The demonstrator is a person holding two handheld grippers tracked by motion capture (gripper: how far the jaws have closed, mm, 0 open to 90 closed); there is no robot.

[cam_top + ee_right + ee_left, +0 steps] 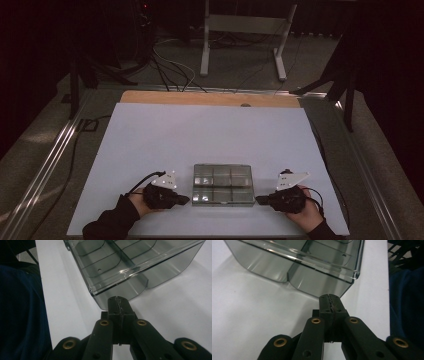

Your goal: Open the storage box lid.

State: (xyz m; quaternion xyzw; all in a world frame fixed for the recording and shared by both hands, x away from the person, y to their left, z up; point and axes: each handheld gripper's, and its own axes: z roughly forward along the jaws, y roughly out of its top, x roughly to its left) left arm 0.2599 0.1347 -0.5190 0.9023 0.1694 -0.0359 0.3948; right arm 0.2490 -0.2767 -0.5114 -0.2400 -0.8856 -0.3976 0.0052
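Note:
A smoky clear plastic box (223,184) with several compartments lies near the front of the white table. My left gripper (186,200) lies at the box's left front corner, jaws pointing right. In the left gripper view the two black jaws are pressed together with nothing between them, and their tip (330,297) almost touches the box's rounded corner (312,282). My right gripper (258,200) mirrors it at the right front corner, pointing left. Its jaws (117,300) are also shut and empty, right against the box wall (130,267).
The white tabletop (200,135) stretches beyond the box to a wooden strip (210,98) at its far edge. Cables (170,70) and a metal stand (245,25) sit on the floor behind. Dark blue clothing (407,302) (22,310) is close to the table's near edge.

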